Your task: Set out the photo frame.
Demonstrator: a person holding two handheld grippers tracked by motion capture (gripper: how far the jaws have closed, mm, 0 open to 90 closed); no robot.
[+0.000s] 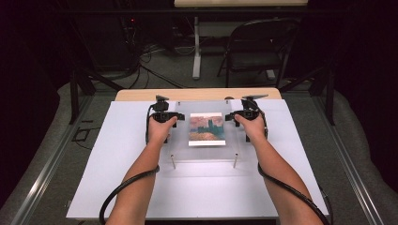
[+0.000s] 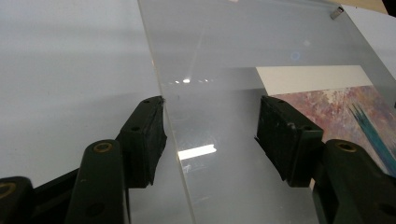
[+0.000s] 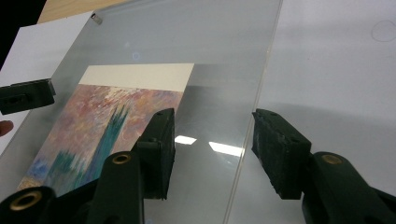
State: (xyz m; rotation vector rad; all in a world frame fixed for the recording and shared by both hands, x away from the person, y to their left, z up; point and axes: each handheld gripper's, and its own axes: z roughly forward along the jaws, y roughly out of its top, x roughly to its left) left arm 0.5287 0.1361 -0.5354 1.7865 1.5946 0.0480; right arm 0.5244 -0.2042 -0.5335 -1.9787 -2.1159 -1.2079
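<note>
Bare white worktop (image 1: 117, 159) lies open from 7 to 9 o'clock of the clear acrylic sheet (image 1: 206, 152) and from 3 to 5. At 6 o'clock two metal posts (image 1: 173, 161) stand up (near each front corner), blocking a low pass.

Left tool (image 1: 174, 116), right tool (image 1: 231, 116) flanking clear sheet (image 1: 205, 152) over art print (image 1: 207, 129)

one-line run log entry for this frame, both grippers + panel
left gripper: open, astride left edge of clear acrylic panel | right gripper: open, astride right edge | art print: under panel | white board: beneath
</note>
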